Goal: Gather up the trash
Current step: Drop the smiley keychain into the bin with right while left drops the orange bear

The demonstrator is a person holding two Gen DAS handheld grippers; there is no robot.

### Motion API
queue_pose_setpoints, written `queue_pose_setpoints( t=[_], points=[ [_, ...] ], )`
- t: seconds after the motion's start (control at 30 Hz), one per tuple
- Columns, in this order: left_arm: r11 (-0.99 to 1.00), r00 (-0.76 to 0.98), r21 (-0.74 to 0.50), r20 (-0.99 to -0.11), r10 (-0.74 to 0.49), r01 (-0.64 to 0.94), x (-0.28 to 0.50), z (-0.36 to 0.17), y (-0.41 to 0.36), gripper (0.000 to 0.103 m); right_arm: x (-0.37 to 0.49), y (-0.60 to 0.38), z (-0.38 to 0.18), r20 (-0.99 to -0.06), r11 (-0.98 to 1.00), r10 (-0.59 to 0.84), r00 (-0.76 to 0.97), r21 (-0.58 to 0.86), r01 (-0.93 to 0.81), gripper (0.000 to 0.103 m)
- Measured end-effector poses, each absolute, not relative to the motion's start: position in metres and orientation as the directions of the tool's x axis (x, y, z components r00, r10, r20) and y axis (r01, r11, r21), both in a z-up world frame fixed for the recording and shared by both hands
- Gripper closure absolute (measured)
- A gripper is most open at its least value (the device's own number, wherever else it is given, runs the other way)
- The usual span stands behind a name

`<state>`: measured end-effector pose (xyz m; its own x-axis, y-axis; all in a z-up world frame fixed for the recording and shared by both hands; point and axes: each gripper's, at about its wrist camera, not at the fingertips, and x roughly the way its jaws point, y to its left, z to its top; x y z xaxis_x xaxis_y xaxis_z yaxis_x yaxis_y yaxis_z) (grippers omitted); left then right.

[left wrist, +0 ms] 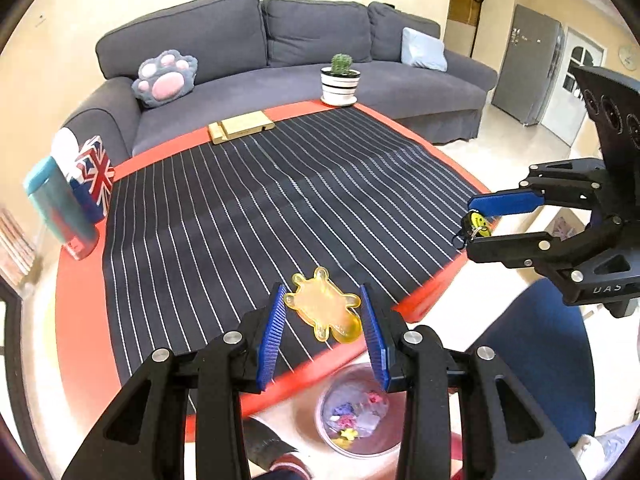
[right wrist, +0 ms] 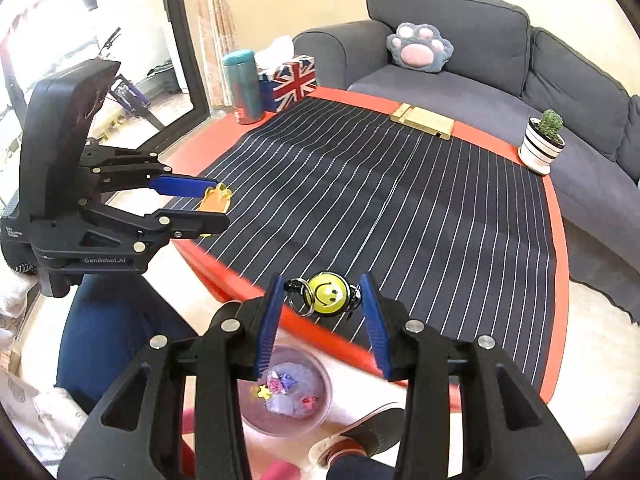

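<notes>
A translucent yellow turtle-shaped toy [left wrist: 324,306] lies on the striped cloth near the table's front edge, between the open fingers of my left gripper [left wrist: 323,300]; it also shows in the right wrist view [right wrist: 216,198]. A yellow smiley keychain [right wrist: 326,290] with metal rings lies at the cloth's edge between the open fingers of my right gripper [right wrist: 323,294]; in the left wrist view the keychain [left wrist: 478,222] sits between those fingers. A bin [right wrist: 316,408] on the floor below the table edge holds several small colourful scraps.
The red table [left wrist: 80,320] carries a dark striped cloth [left wrist: 280,208], a teal bottle [left wrist: 56,204], a Union Jack tissue box [left wrist: 94,178], a wooden block [left wrist: 240,126] and a potted cactus [left wrist: 340,80]. A grey sofa [left wrist: 280,40] stands behind. The person's legs and shoes [right wrist: 348,436] are beside the bin.
</notes>
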<state>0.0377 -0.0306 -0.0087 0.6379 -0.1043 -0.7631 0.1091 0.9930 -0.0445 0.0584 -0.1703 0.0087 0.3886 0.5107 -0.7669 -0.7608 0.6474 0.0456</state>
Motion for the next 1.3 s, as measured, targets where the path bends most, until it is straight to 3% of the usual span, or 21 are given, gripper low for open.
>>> queue_pose_setpoints(
  t=[0.73, 0.77, 0.83, 0.93, 1.3],
  points=[
    [0.987, 0.632, -0.108, -0.759, -0.159, 0.119, -0.036, -0.024, -0.048, 0.066, -0.015, -0.180, -0.031, -0.794, 0.596, 0.546, 0.268, 0.144, -0.790, 0.063],
    [0.987, 0.630, -0.110, -0.760, -0.160, 0.118, -0.036, -0.025, -0.048, 0.066, -0.014, -0.179, -0.032, -0.795, 0.598, 0.546, 0.266, 0.147, -0.788, 0.060],
    [0.987, 0.631, -0.113, -0.759, -0.160, 0.115, -0.036, -0.024, -0.047, 0.066, -0.012, -0.180, -0.031, -0.787, 0.603, 0.554, 0.272, 0.155, -0.782, 0.030],
    [0.988, 0.633, -0.110, -0.758, -0.156, 0.112, -0.036, -0.024, -0.046, 0.066, -0.009, -0.181, -0.030, -0.785, 0.621, 0.548, 0.289, 0.150, -0.770, 0.019],
    [0.984, 0.619, -0.117, -0.766, -0.173, 0.130, -0.039, -0.026, -0.051, 0.066, -0.004, -0.192, -0.029, -0.789, 0.667, 0.522, 0.324, 0.141, -0.731, 0.011]
  ],
)
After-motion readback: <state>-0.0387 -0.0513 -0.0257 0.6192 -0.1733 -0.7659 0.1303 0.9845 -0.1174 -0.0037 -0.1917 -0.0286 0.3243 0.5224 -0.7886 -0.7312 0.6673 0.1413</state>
